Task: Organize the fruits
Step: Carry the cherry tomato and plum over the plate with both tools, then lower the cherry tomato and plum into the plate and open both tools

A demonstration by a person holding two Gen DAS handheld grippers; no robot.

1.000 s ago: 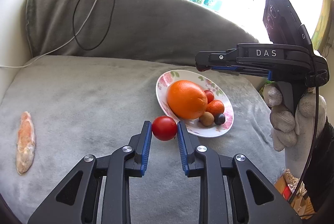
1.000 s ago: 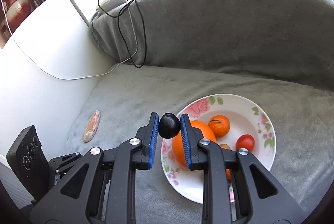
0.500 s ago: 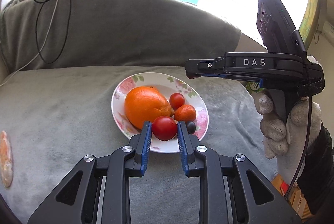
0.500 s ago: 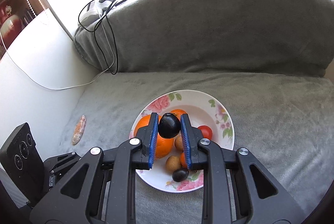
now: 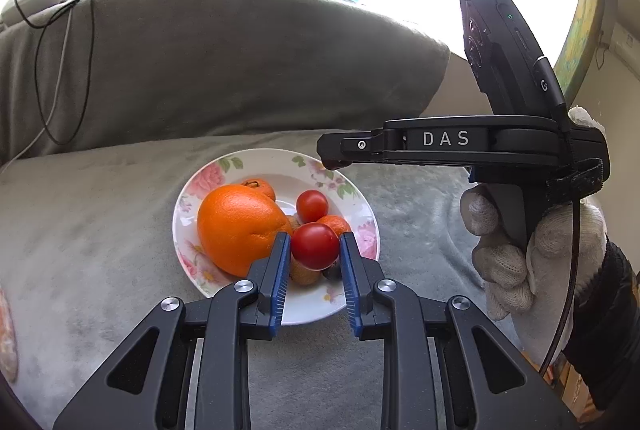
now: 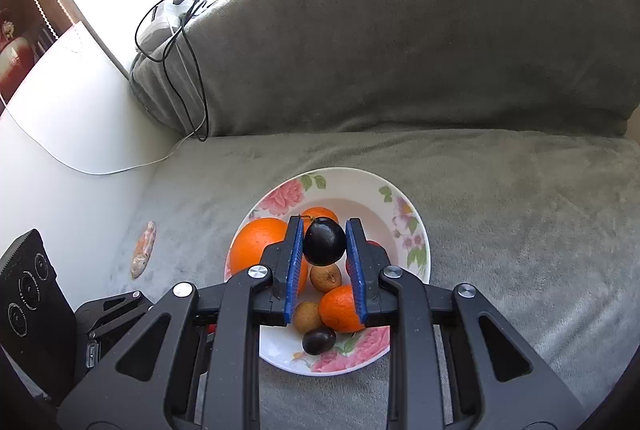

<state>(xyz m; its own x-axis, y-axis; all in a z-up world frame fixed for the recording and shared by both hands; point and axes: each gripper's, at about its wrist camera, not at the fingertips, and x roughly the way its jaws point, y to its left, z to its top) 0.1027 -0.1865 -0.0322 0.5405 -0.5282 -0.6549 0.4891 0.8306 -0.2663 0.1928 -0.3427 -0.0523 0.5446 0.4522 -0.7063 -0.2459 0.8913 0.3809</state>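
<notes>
Plate (image 5: 362, 205) nearer now on grey sofa (image 5: 100, 213).

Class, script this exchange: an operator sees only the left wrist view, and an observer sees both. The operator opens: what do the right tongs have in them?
Observer: The right tongs are shut on a dark plum, held above the plate.
Operator: Is another plum already in the plate?
Observer: Yes, a second plum lies by the rim nearest the right camera, beside a small orange.
Operator: I see one brown fruit. Any more?
Observer: There are two brown fruits, lying between the big orange and the small one.
</notes>
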